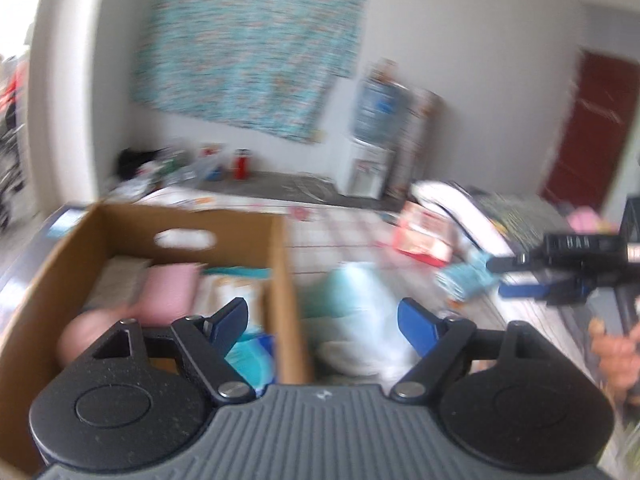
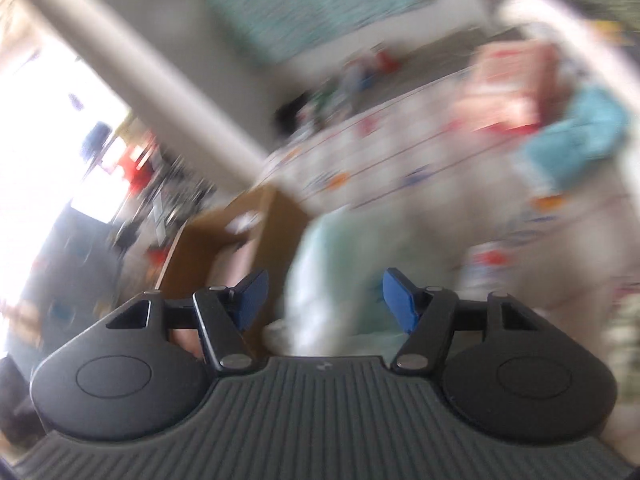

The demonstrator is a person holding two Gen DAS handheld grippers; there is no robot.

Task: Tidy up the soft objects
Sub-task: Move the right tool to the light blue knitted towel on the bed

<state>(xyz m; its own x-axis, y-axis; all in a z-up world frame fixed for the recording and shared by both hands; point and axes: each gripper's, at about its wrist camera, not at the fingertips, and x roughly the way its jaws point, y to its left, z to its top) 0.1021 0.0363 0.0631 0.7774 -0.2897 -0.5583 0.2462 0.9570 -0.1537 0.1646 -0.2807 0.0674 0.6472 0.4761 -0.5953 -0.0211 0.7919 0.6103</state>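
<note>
Risk first: both wrist views are smeared, so any position reading is coarse. The pale teal-and-white soft bundle (image 1: 356, 312) lies on the patterned bed cover (image 1: 332, 232), just outside the right wall of the cardboard box (image 1: 280, 264). A pinch that catches only a loose outer fold would likely let it unroll or slip on the lift. A low carry could snag it on the box wall, tipping the box or dropping the bundle beside it.

Left gripper (image 1: 322, 318): jaws spread wide, nothing between them. It straddles the box wall; its left finger (image 1: 230, 320) is over the box interior, the bundle at about 1 o'clock from the midpoint, near the right finger.

Right gripper (image 2: 324, 298): jaws also spread, empty. The bundle (image 2: 320, 264) sits at 12 o'clock, between the two blue pads and ahead of them; contact cannot be judged through the blur. The box (image 2: 224, 240) is at 10 o'clock.

Box already holds a pink soft item (image 1: 168, 292) and other packets. More soft things, a blue cloth (image 1: 464, 276) and a red-white pack (image 1: 424, 236), lie at 2 o'clock, well apart from the left gripper. Judgement: the right gripper is better placed for the pick.
</note>
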